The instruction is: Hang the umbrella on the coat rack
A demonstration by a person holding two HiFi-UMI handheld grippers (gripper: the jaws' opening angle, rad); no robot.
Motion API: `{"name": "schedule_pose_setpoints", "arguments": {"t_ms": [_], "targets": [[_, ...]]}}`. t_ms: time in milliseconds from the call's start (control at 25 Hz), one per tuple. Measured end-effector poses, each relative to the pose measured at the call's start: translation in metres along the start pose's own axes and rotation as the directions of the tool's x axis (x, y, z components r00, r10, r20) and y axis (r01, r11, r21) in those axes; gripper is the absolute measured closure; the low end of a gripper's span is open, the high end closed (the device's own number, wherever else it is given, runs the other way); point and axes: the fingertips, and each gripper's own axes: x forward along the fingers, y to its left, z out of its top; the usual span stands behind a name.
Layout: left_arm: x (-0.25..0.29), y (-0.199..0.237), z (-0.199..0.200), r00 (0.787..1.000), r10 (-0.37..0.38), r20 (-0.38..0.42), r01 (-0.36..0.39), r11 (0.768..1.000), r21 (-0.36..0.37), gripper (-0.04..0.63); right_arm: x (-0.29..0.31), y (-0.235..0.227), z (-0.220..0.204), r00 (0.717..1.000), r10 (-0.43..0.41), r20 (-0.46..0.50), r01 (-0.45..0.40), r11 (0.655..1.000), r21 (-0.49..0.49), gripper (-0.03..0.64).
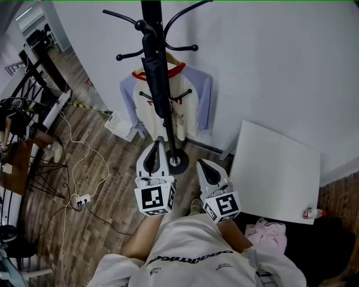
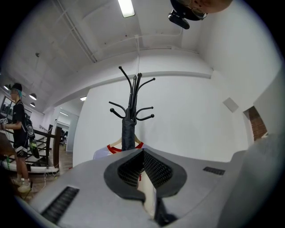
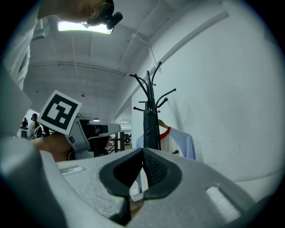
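Note:
A black folded umbrella [image 1: 156,78] hangs upright from a hook of the black coat rack [image 1: 151,11], down along its pole. In the left gripper view the umbrella [image 2: 128,133] and coat rack [image 2: 136,89] stand straight ahead, some way off; in the right gripper view the umbrella [image 3: 150,129] and coat rack [image 3: 151,84] show the same. My left gripper [image 1: 156,144] [image 2: 143,151] is shut with nothing between its pads, near the rack's round base [image 1: 178,162]. Beside it, my right gripper [image 1: 201,163] [image 3: 143,150] is shut and empty too.
A white and lilac shirt with a red collar [image 1: 190,101] hangs on the rack behind the umbrella. A white table [image 1: 275,168] stands at right, a pink cloth [image 1: 266,231] and a bottle [image 1: 314,213] near it. Cables and a power strip [image 1: 82,199] lie at left. A person [image 2: 20,129] stands far left.

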Motion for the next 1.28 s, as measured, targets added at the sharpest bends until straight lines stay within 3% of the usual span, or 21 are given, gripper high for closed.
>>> {"name": "schedule_pose_setpoints", "arguments": {"t_ms": [720, 1280], "targets": [[-0.04, -0.023, -0.041, 0.996, -0.041, -0.073, 0.041, 0.999, -0.002, 0.597, -0.004, 0.008, -0.002, 1.0, 0.004, -0.007, -0.004, 1.0, 0.0, 0.618], [-0.05, -0.022, -0.06, 0.992, -0.027, -0.122, 0.024, 0.999, -0.028, 0.597, 0.001, 0.007, -0.013, 1.0, -0.002, -0.025, 0.002, 1.0, -0.008, 0.62]]}}
